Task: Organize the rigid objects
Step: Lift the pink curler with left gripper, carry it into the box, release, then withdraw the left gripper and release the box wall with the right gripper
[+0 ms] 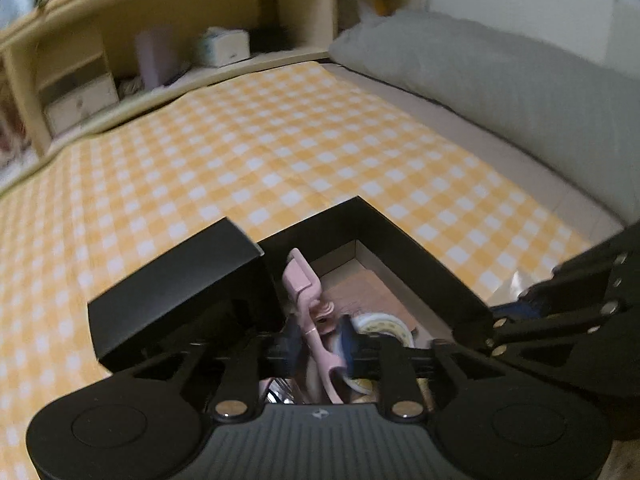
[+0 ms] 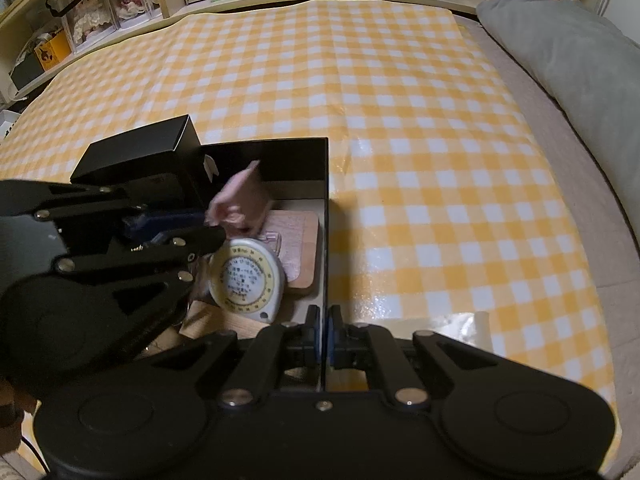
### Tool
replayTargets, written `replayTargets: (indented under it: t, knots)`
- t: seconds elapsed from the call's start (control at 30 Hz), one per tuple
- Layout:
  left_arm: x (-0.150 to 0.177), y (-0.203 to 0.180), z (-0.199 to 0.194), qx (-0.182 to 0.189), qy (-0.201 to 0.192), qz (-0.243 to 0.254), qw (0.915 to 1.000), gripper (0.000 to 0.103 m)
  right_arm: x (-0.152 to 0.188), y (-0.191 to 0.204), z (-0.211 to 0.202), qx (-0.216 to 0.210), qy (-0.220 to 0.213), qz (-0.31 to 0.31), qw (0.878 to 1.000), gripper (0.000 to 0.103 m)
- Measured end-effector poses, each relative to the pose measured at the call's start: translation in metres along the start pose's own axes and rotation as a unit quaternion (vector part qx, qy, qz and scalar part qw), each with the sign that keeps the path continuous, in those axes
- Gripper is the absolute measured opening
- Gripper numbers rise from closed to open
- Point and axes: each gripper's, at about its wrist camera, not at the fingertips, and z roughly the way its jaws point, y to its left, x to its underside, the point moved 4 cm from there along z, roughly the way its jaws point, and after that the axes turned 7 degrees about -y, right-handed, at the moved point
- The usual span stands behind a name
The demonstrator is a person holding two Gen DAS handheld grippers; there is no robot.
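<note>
Item: pink tool (image 1: 310, 312), plastic, exact kind unclear. Location: clamped in the left gripper (image 1: 320, 346), over the open black box (image 1: 420, 264) on the checked cloth (image 2: 400, 120) covering a bed.

Right gripper (image 2: 324, 346): closed on the box's right wall, steadying it.

Box contents: 1 tape measure (image 2: 246, 276), 1 wooden board (image 2: 302, 252), 1 smaller black box (image 2: 140, 156) at the left edge.

Step in hand: likely placing the tool in the box. Next: lower into free space, then release.

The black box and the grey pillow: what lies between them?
Only the yellow checked cloth and a bare strip of mattress separate the black box from the grey pillow, seen best in the right wrist view.
</note>
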Motion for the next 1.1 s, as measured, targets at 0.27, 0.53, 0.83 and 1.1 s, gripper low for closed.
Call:
replayTargets:
  t: [0.27, 0.53, 0.83, 1.1]
  knots:
    - [0.001, 0.008, -0.024, 0.017, 0.003, -0.030, 0.9994, 0.054, 0.000, 0.003, 0.000, 0.001, 0.002, 0.000, 1.000, 0.004]
    - [0.000, 0.014, -0.058, 0.036, 0.017, -0.064, 0.9971, 0.081, 0.005, 0.005, 0.007, 0.000, 0.007, 0.001, 1.000, 0.005]
    - [-0.001, 0.019, -0.100, 0.036, 0.020, -0.117, 0.9922, 0.101, 0.004, 0.004, 0.008, 0.001, 0.009, 0.000, 1.000, 0.004]
    - [0.004, 0.022, -0.139, 0.018, 0.009, -0.137, 0.9903, 0.103, 0.005, 0.004, 0.009, 0.001, 0.009, 0.000, 1.000, 0.004]
